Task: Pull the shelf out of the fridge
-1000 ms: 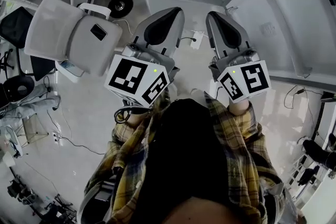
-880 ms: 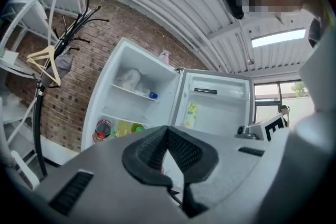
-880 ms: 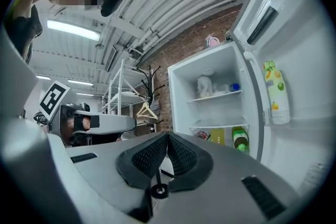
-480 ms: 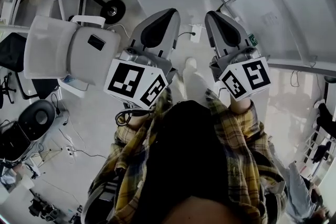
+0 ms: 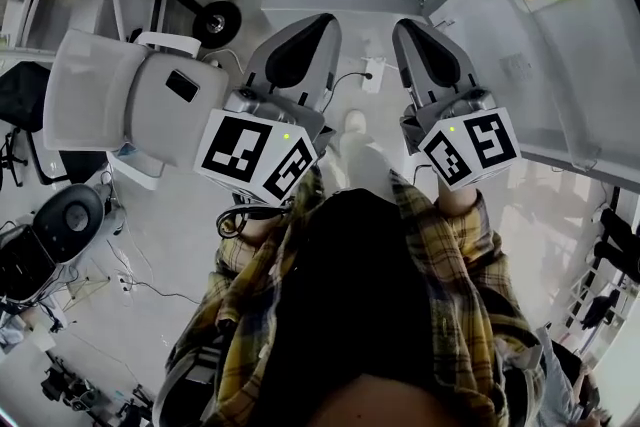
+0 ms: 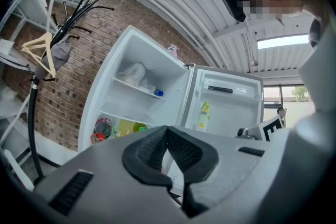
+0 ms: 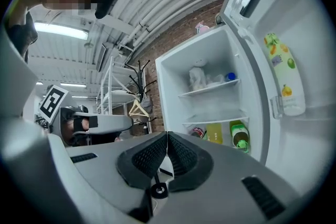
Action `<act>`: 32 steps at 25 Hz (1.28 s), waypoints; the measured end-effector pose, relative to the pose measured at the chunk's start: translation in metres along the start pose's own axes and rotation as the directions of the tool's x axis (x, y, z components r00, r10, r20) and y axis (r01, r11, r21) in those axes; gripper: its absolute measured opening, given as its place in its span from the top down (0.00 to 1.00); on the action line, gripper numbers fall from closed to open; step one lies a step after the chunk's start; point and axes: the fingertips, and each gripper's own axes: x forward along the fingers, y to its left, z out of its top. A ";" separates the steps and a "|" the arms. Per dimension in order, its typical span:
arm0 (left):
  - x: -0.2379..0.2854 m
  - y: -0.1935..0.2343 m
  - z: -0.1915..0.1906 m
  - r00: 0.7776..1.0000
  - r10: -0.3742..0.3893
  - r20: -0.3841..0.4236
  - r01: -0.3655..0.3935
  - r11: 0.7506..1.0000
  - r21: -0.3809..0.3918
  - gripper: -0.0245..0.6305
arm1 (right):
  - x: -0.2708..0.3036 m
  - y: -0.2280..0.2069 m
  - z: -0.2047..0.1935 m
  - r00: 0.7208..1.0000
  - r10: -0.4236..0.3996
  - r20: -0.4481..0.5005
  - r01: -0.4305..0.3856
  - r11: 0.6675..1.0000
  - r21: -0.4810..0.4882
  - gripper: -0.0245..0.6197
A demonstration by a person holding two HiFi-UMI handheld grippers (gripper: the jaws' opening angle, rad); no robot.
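Jaws pressed together, nothing between them, on both my left gripper point(image 6: 167, 131) and right gripper point(image 7: 167, 136). Both well short of open fridge point(image 7: 170, 97). Shelf point(image 7: 212, 87) seated inside, loaded. Risks: arriving closed, I ram shelf edge; pulling tilted, white bundle point(image 7: 198, 78) slides off.

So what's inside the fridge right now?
Upper shelf: a white bag and a blue item. Below the lower shelf: red, yellow and green drinks. Anything lower is covered by the right claw.
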 end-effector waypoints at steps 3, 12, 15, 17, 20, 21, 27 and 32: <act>0.018 0.006 0.009 1.000 0.014 0.018 -0.014 1.000 0.010 0.96 | 0.014 -0.014 0.007 1.000 0.024 0.009 -0.024 1.000 -0.006 0.93; 0.071 0.004 0.019 0.997 0.058 0.057 -0.060 0.998 0.027 0.96 | 0.035 -0.060 0.024 0.995 0.099 0.026 -0.099 0.995 -0.010 0.93; 0.081 0.001 0.018 0.995 0.076 0.058 -0.078 0.996 0.031 0.96 | 0.038 -0.071 0.025 0.992 0.121 0.023 -0.121 0.993 -0.005 0.93; 0.086 0.000 0.018 0.995 0.085 0.057 -0.087 0.996 0.033 0.96 | 0.039 -0.077 0.024 0.992 0.128 0.021 -0.128 0.992 -0.008 0.93; 0.092 -0.003 0.016 0.994 0.095 0.053 -0.096 0.995 0.031 0.96 | 0.039 -0.079 0.020 0.989 0.148 0.011 -0.148 0.989 -0.003 0.93; 0.095 -0.004 0.016 0.994 0.097 0.051 -0.099 0.995 0.032 0.96 | 0.040 -0.079 0.019 0.988 0.157 0.007 -0.157 0.988 0.001 0.93; 0.110 -0.003 0.013 0.995 0.095 0.040 -0.096 0.995 0.028 0.96 | 0.046 -0.089 0.017 0.984 0.176 0.006 -0.176 0.983 0.051 0.93; 0.124 0.003 0.013 0.996 0.079 0.037 -0.080 0.997 0.022 0.96 | 0.054 -0.098 0.019 0.987 0.162 0.008 -0.162 0.986 0.046 0.93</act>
